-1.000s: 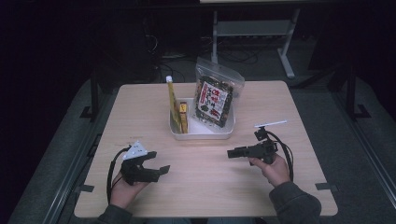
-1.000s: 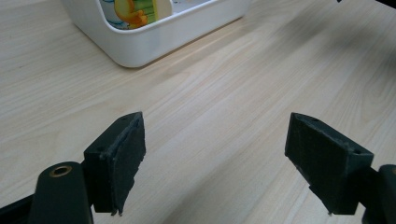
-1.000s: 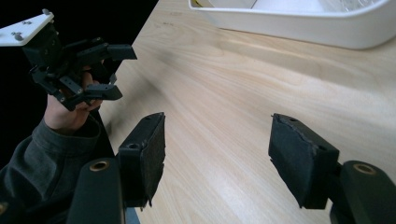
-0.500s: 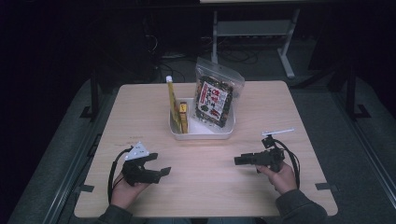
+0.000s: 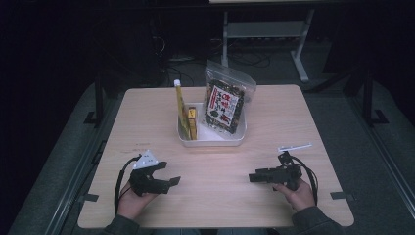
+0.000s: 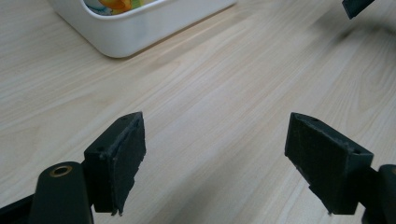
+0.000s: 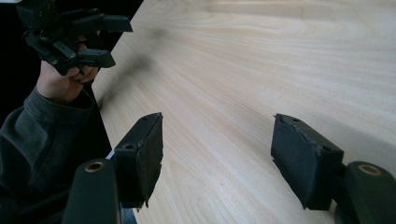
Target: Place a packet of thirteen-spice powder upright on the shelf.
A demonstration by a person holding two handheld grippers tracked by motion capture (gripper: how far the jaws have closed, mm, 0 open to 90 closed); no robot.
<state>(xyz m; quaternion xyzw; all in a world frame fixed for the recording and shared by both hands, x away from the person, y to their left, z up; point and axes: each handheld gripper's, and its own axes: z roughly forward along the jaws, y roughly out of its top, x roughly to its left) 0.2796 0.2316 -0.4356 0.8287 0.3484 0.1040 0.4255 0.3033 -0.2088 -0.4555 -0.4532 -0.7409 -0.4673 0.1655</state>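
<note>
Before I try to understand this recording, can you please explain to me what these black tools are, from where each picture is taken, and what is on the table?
A person sits at a wooden table and holds a hand tool in each hand. Each tool is a gripper with two black jaws.

The high view looks down from above: the left gripper is at the left, the right gripper at the right. The other two pictures come from small cameras that ride on the grippers, so you see each one's jaws from behind.

In the middle stands a white tray. It holds a snack bag, a tall yellow stick pack and a small yellow box.

Both grippers are open and hold nothing; bare wood shows between the jaws.
</note>
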